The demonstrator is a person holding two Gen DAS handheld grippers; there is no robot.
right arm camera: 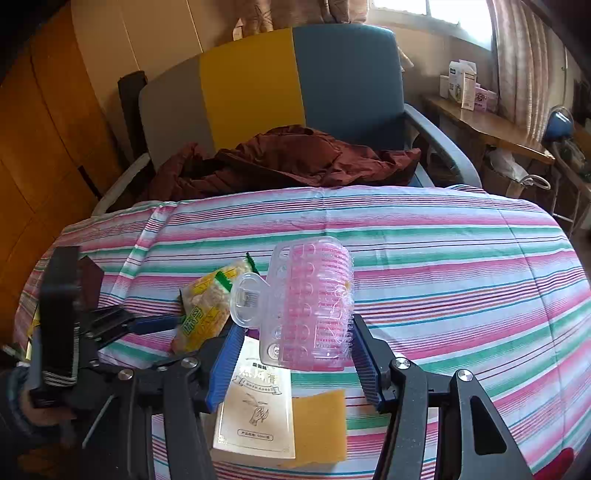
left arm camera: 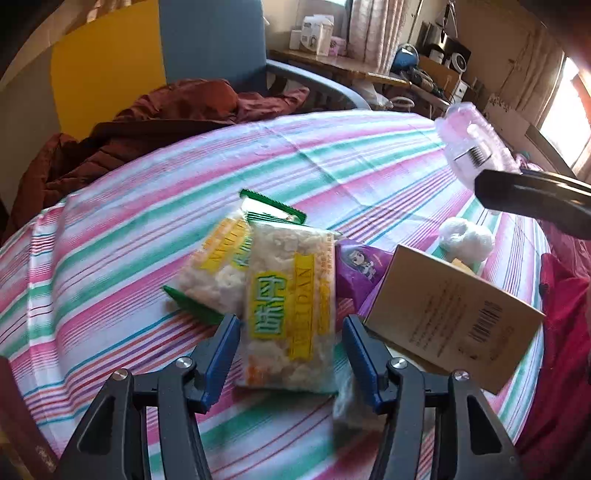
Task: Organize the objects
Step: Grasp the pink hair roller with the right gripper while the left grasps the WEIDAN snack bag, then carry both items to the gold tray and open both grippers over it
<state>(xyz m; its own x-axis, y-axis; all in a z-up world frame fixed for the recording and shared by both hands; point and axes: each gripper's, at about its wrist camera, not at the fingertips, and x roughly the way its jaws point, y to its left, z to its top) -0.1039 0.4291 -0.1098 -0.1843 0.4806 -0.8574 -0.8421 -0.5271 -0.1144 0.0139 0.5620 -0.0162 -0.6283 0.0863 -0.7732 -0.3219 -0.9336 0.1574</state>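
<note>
The right gripper (right arm camera: pixel 291 354) pinched a clear case (right arm camera: pixel 306 306) of pink rollers in its jaws; the left gripper (left arm camera: pixel 291 354) hung spread over a snack bag (left arm camera: pixel 291 314).

It was a lived-in room of a home, most likely a bedroom or bed-sitting room. A striped sheet (right arm camera: pixel 424 236) in pink, green and white covered the soft surface in front, creased like bedding. Behind it stood an armchair (right arm camera: pixel 332 85) with grey, yellow and blue back panels, and a rust-brown jacket (right arm camera: pixel 288 158) lay crumpled on its seat. Patterned curtains (right arm camera: pixel 517 55) hung beside a bright window (right arm camera: pixel 432 9). A wooden side table (right arm camera: pixel 487 129) along the wall carried small cartons (right arm camera: pixel 461 83) and household clutter, and wood-panelled cupboards (right arm camera: pixel 48 122) lined the other wall.
</note>
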